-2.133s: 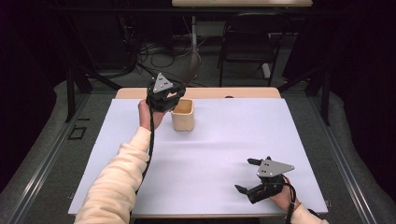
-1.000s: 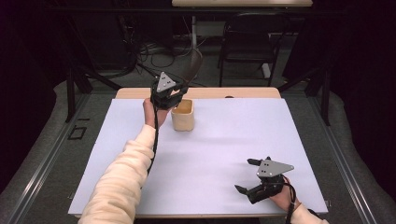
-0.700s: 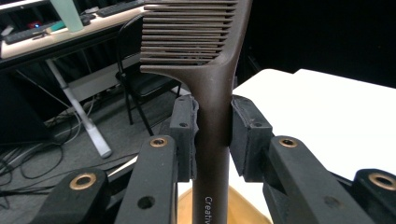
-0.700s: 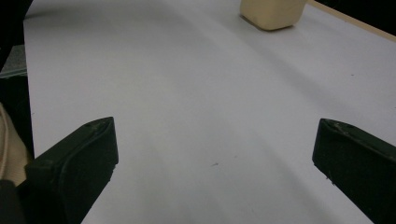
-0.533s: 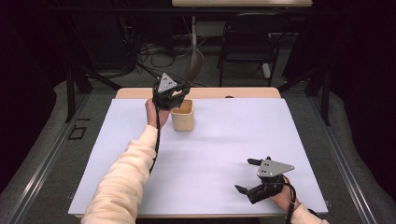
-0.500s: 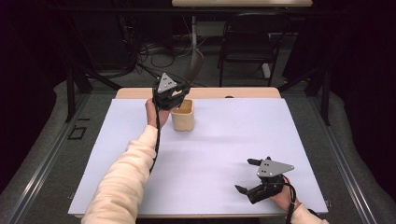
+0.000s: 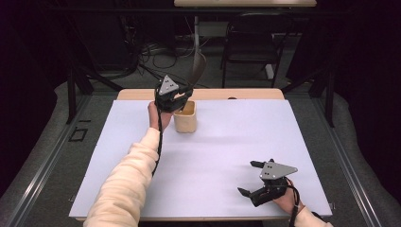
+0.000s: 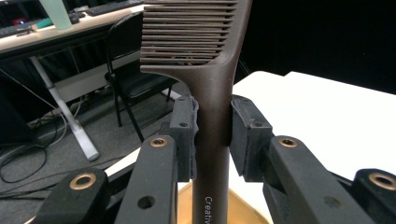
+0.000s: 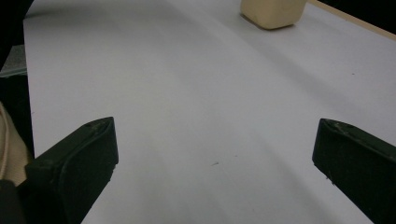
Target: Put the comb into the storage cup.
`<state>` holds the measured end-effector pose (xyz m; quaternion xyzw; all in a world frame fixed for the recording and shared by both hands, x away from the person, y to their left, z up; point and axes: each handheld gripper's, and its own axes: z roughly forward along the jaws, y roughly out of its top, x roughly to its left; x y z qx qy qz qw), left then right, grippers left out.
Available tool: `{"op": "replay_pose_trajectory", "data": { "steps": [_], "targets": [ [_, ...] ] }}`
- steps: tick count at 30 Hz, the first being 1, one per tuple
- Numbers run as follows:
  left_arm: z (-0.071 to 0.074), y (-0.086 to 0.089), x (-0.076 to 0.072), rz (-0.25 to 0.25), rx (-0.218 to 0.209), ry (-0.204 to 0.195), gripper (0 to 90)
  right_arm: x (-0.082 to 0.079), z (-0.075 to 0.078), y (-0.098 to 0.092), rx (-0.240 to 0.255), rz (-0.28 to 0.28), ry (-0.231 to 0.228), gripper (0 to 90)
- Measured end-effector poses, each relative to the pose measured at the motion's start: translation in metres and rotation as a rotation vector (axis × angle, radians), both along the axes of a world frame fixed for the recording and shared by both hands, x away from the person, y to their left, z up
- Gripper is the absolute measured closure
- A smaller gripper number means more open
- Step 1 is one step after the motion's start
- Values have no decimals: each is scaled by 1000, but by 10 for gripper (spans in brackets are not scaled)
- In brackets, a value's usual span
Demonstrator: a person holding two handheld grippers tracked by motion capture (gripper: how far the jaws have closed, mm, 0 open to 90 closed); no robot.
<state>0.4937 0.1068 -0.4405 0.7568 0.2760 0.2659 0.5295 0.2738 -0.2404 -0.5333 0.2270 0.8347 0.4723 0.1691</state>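
While the left hand-held gripper stays clenched on the comb handle, it has crept rightwards: comb now stands upright directly over the cup, vs. beside it earlier. Insertion looks imminent. Right hand-held gripper released, well apart from cup on worktop.

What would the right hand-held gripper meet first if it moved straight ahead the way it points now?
Probably nothing nearby: the right hand-held gripper, jaws wide open, faces bare white table. The beige cup stands far ahead, slightly off that line, though depth is unclear.
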Motion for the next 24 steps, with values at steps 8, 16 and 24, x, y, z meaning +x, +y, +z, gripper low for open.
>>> {"op": "replay_pose_trajectory", "data": {
  "steps": [8, 16, 24],
  "targets": [
    [-6, 3, 3, 4, -9, 22, 723, 0, 0, 0, 3, 2, -5, 0],
    [-11, 5, 5, 3, -12, 41, 722, 0, 0, 0, 4, -2, -3, 0],
    [-13, 6, 5, 0, 6, 61, 721, 0, 0, 0, 3, 1, -2, 0]
  ]
}}
